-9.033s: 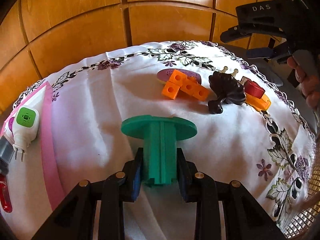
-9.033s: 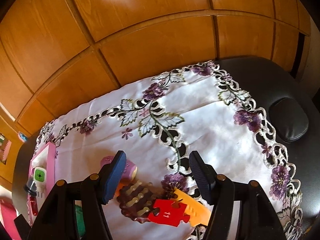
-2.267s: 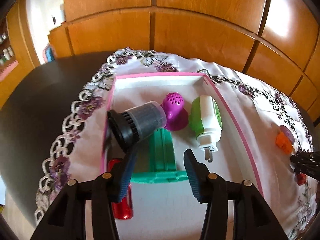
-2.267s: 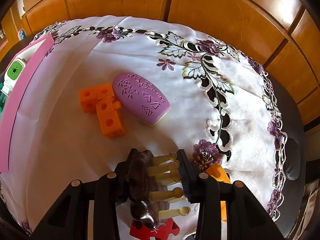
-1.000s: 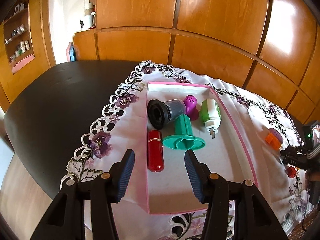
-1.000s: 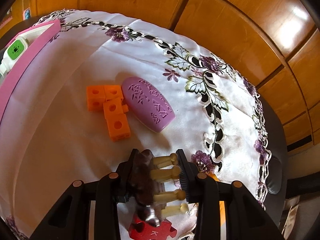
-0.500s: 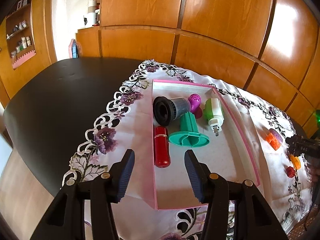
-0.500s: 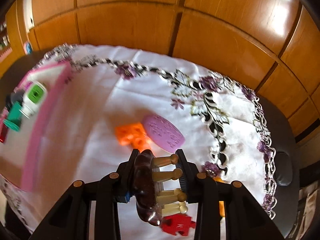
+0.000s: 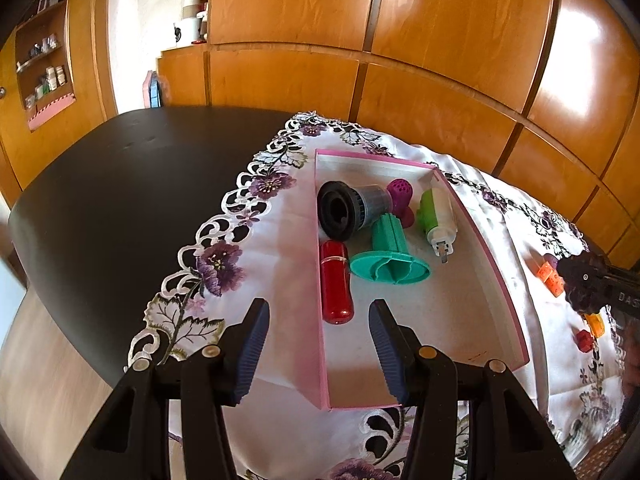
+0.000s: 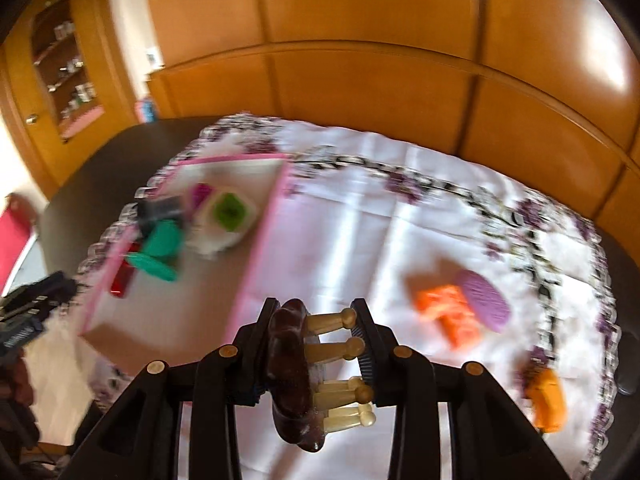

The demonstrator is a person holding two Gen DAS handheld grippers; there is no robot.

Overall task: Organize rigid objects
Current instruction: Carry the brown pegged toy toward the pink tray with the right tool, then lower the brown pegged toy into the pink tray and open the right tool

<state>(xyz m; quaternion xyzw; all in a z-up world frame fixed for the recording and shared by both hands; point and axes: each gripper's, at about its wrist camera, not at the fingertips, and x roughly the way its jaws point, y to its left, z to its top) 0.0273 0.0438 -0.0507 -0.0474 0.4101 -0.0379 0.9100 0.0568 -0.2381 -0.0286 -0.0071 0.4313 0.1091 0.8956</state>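
The right gripper clamps a dark brush with pale wooden pegs, lifted clear of the cloth, probably bound for the pink tray to its left. The left gripper hangs empty, jaws apart, over the tray's near end. Motion blur smears the tray's contents, and the brush's handle end is hidden.

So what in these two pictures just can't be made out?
- Right wrist view: motion blur smears the pink tray and the orange blocks; no detail readable.
- Right wrist view: the underside of the brown pegged piece is hidden by the right gripper clamping it.
- Left wrist view: small red and orange pieces at the right edge are too small to identify.
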